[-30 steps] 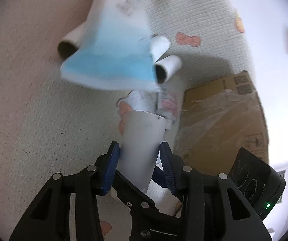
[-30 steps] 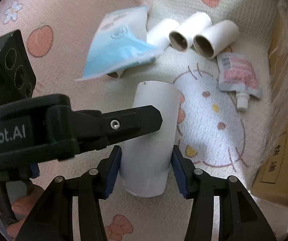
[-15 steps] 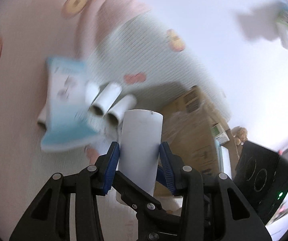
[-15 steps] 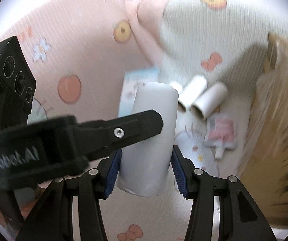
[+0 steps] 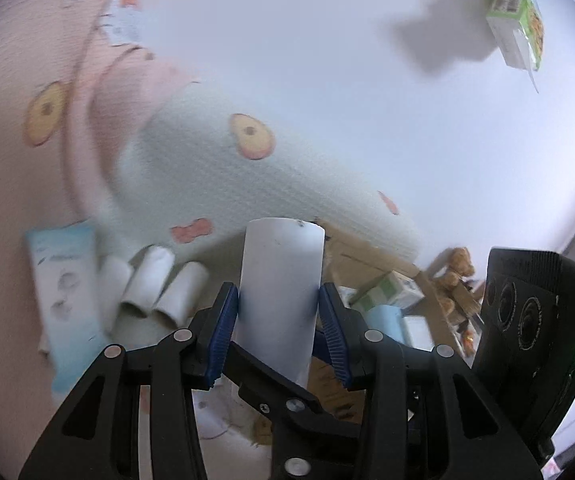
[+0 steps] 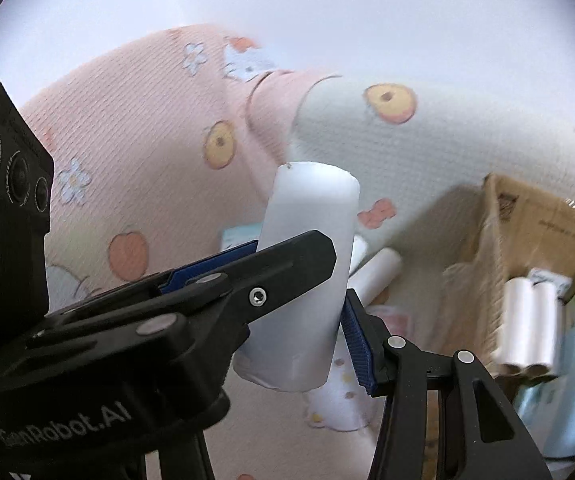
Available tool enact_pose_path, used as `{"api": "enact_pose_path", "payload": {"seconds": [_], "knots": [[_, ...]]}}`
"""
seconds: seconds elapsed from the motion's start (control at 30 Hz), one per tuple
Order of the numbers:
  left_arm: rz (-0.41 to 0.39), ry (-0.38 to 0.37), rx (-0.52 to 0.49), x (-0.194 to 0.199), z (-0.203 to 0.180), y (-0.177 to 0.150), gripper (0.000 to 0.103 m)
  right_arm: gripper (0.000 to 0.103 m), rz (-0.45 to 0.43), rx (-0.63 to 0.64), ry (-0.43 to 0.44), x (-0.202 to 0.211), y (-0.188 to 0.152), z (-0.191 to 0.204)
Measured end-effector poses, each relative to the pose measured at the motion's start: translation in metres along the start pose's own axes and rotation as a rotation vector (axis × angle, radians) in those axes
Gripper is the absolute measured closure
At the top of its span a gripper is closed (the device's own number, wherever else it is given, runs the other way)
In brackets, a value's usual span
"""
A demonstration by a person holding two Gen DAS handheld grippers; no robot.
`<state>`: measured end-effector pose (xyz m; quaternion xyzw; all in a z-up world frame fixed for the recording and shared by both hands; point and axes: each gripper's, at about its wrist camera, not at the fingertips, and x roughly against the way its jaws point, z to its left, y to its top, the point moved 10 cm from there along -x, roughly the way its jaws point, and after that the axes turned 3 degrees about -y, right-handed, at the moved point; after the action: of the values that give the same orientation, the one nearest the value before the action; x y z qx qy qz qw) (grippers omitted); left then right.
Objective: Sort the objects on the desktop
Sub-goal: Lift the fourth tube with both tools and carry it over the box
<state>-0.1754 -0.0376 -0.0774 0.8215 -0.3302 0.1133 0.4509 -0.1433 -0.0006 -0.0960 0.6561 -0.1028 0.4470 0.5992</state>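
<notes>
Both grippers are lifting the white tube up off the blanket together.

A second ago the white tube (image 5: 279, 300) was low over the blanket (image 5: 207, 168), and now the other things are looking small and far below, so the tube is going up. I think it is on its way to the cardboard box (image 6: 543, 220), which is sitting off to the right of the right gripper (image 6: 327, 320) and already has rolls inside. The left gripper (image 5: 277, 332) is pinching the tube on both sides with its blue pads (image 5: 223, 332), and the right gripper is squeezing the same tube lower down. The tube is plain white, round and smooth, standing up between the fingers, with its bottom end a little squashed. Below and left of the left gripper, three small rolls (image 5: 159, 284) and a blue packet (image 5: 67, 292) are waiting.
</notes>
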Motion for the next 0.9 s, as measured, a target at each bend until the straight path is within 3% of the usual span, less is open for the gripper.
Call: {"api": "enact_pose_path", "payload": {"seconds": [0.1,0.37,0.67,0.9], "knots": [[0.006,-0.022,-0.026,-0.010,-0.014,0.013,0.058,0.056,0.002,-0.003,-0.040,0.004,0.011,-0.013],[0.031,-0.053,-0.108,-0.047,-0.052,0.043,0.058,0.056,0.008,-0.068,-0.048,0.017,0.042,-0.058],[0.119,-0.141,-0.155,-0.091,-0.101,0.038,0.058,0.056,0.048,-0.214,0.007,0.026,0.047,-0.125],[0.241,-0.143,-0.226,-0.136,-0.132,0.012,0.058,0.056,0.110,-0.278,-0.042,0.020,0.024,-0.175]]}}
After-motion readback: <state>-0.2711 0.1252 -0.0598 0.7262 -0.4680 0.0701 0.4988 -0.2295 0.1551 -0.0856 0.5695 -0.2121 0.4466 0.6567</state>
